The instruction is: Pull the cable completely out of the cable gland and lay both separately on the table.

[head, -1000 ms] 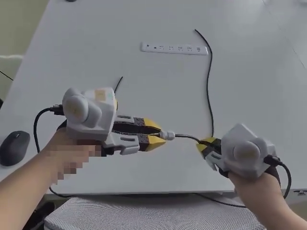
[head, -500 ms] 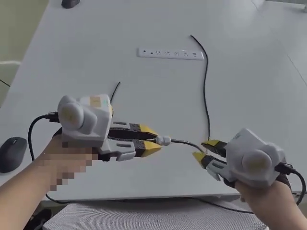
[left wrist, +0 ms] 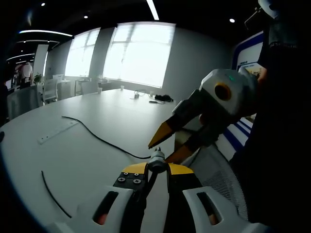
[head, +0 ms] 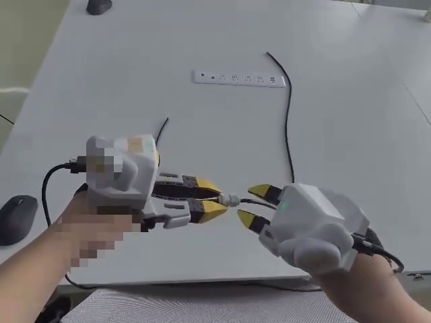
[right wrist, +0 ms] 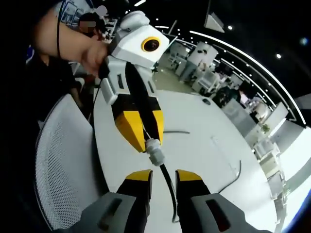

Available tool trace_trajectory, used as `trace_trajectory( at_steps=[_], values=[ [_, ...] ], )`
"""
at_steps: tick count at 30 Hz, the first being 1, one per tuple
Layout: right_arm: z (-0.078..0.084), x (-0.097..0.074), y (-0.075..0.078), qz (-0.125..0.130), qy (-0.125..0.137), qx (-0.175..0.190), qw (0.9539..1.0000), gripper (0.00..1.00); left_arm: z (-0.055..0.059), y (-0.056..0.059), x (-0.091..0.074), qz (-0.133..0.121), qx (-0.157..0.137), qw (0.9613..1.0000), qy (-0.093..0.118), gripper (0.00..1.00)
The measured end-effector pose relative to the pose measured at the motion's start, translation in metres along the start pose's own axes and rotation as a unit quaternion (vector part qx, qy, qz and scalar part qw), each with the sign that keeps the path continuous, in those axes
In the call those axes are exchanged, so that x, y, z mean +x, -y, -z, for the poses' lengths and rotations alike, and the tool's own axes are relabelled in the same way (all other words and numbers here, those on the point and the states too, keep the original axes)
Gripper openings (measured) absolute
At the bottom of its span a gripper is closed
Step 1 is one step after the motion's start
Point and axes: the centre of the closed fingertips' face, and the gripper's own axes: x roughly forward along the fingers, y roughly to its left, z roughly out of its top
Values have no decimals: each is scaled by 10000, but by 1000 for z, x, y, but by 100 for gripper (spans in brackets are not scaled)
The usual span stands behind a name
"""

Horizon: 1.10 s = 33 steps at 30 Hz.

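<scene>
White plastic is showing at the cable gland (head: 231, 200), which the left gripper (head: 217, 204) is clamping between its closed yellow jaw tips, above the near edge of the table (head: 135, 81). The cable (head: 287, 128) is emerging from the gland's free end, so it is not yet pulled out. It is passing between the jaws of the right gripper (head: 254, 204), then lying along the table toward the far side, past the right end of a white power strip (head: 237, 79). The right gripper is standing just beside the gland with its jaws parted on either side of the cable and is gripping nothing. In the right gripper view, the cable is running up the gap between the two parted jaws. A dark mouse (head: 17, 219) is resting near the left table edge.
</scene>
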Motion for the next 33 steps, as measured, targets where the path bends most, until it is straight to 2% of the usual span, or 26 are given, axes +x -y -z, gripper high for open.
trace_trajectory(
  at_steps=[3,15,33],
  values=[
    [2,2,4,46,-57,-212,9997,12,2,0,1,21,11,10000,-28,15],
    [5,5,2,-34,-36,-441,9990,1,2,-2,6,28,-45,10000,-20,15],
    [9,9,6,-113,24,114,9999,0,2,-4,8,-55,0,10000,-5,15]
  ],
)
